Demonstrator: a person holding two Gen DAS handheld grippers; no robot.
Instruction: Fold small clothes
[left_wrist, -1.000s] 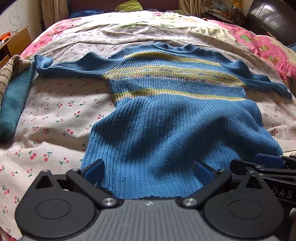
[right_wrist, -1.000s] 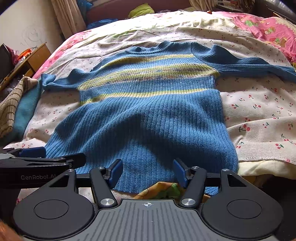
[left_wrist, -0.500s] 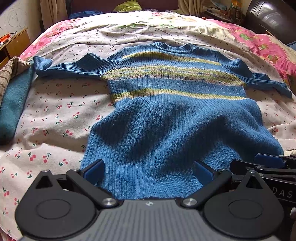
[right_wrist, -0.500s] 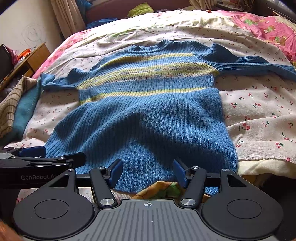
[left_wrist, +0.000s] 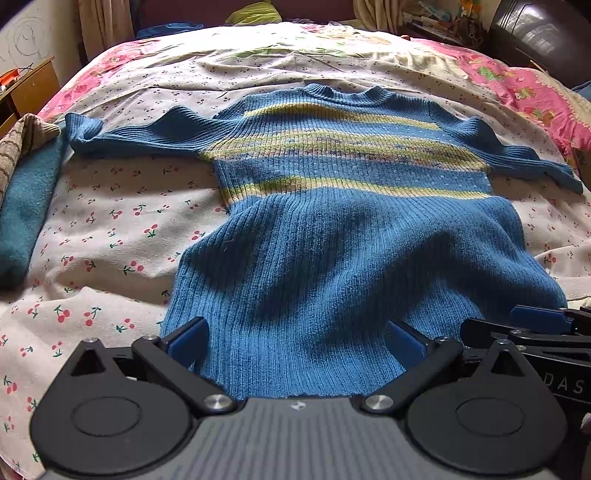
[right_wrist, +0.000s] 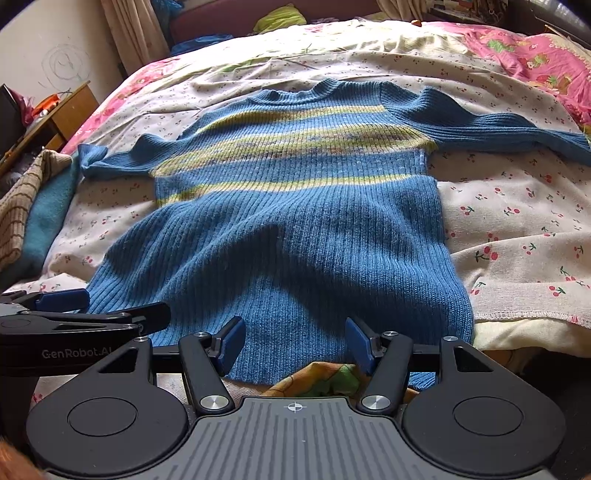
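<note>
The blue striped sweater (left_wrist: 354, 236) lies spread flat and face up on the bed (left_wrist: 110, 229), collar at the far end, both sleeves stretched out left and right, so no fold looks made yet. The left tongs (left_wrist: 295, 339) and right tongs (right_wrist: 295, 341) both stand released over the near hem, gripping nothing. Judging by this, sleeves and body are all left to fold.

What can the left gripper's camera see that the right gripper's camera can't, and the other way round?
Only the left view shows the dark rounded furniture at the far right corner. Only the right view shows the orange and green cloth under the sweater's hem. Both show the blue striped sweater spread flat on the cherry-print sheet, the wooden side table, and both grippers open at the hem.
</note>
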